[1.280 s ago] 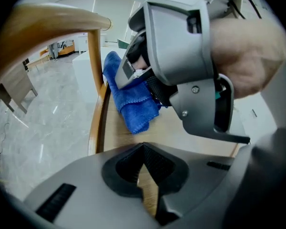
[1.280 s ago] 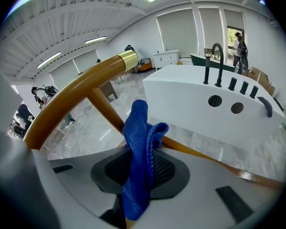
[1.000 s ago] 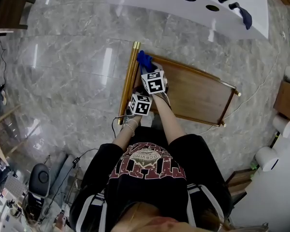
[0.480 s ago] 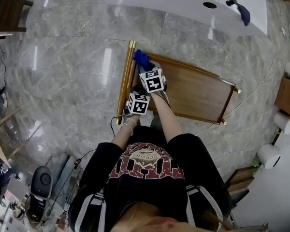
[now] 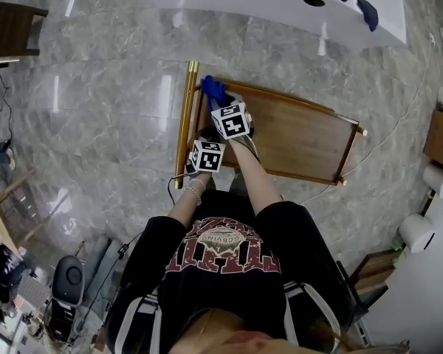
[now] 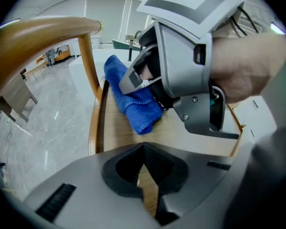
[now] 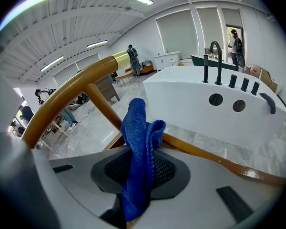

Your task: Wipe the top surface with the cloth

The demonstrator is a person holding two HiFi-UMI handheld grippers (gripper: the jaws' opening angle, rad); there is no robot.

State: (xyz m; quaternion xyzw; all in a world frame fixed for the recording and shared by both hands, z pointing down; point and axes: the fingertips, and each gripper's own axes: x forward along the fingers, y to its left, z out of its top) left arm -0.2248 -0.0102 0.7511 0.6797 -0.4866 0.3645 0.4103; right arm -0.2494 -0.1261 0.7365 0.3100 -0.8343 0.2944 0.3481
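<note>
Scarcely moved: right claw grips cloth, touching top in left gripper view; left claw clenched.

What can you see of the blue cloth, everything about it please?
The blue cloth looks like soft, nubby terry or microfibre, solid deep blue, bunched into a thick folded roll. The right gripper is shut on one end, with folds sticking up past its jaws. In the left gripper view its free end lies on the wooden top, at the corner beside the rounded handle rail.
</note>
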